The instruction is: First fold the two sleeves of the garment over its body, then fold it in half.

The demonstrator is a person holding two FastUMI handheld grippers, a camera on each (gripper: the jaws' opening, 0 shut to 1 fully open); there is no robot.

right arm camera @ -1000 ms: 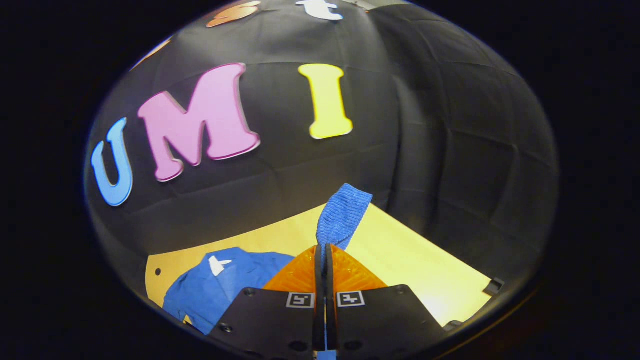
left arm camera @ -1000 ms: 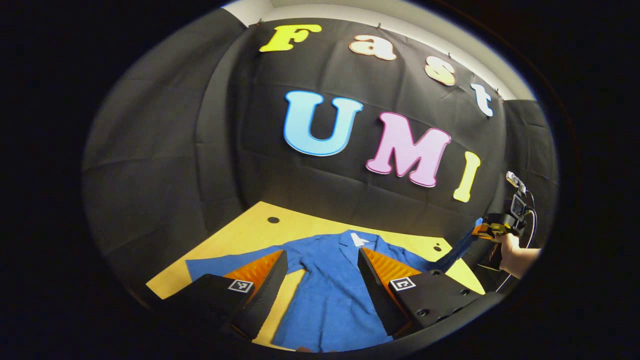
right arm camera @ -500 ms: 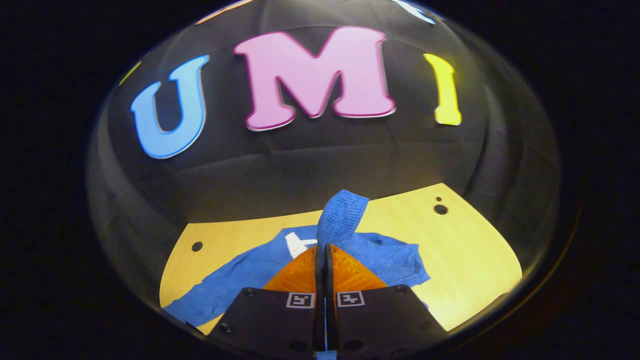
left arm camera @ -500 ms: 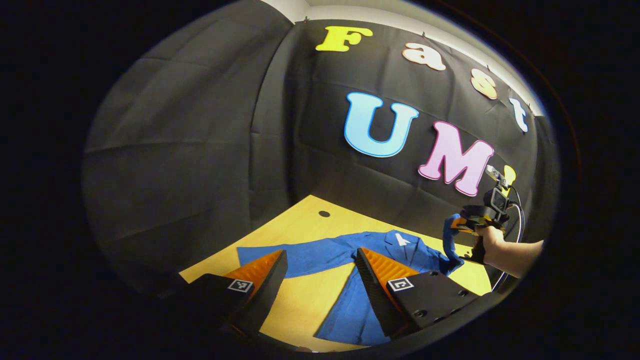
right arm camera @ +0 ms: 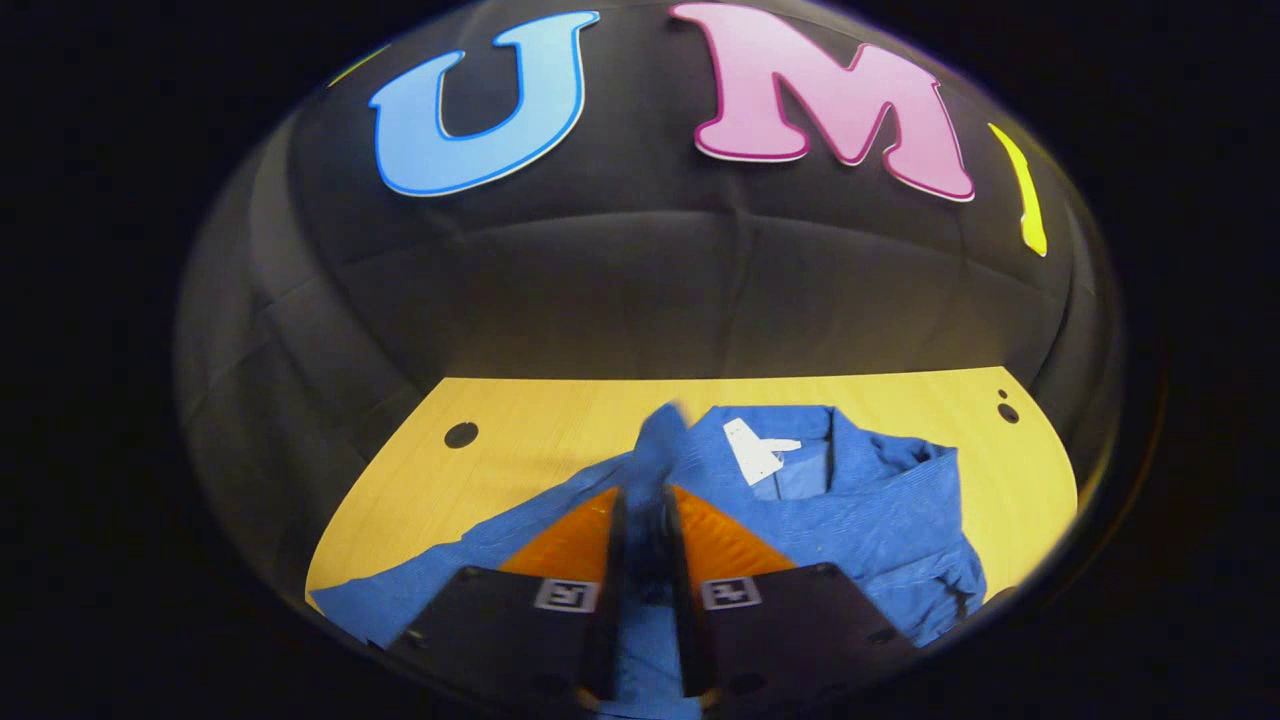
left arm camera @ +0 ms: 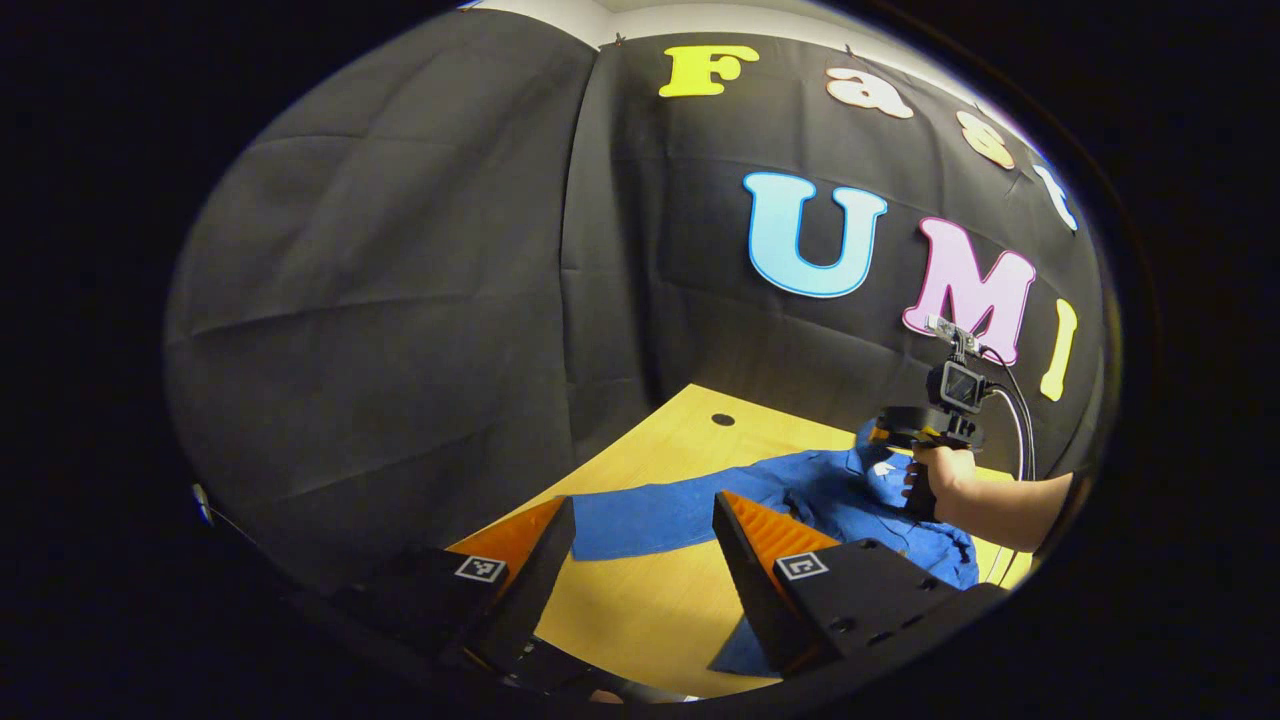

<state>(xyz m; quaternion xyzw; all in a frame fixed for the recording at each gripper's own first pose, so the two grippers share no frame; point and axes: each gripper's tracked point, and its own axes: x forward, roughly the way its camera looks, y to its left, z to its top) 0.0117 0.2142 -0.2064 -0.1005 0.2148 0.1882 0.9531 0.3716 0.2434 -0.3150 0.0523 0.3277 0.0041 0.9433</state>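
Note:
A blue long-sleeved garment lies collar-far on the yellow table, a white label showing at its neck. My right gripper is shut on one sleeve's cuff and holds it just above the body, beside the collar. In the left gripper view that gripper and the hand holding it hover over the garment. My left gripper stands open above the table, holding nothing. Beyond its fingertips the other sleeve lies stretched flat.
The table has a small round hole near its far edge, and further holes toward the far corners. Black cloth walls close off the back and the left. A cable loops off the right gripper.
My right gripper has carried the lifted sleeve inward from the table's side and down over the body; its fingers stand slightly wider. My left gripper has swung leftward, staying open.

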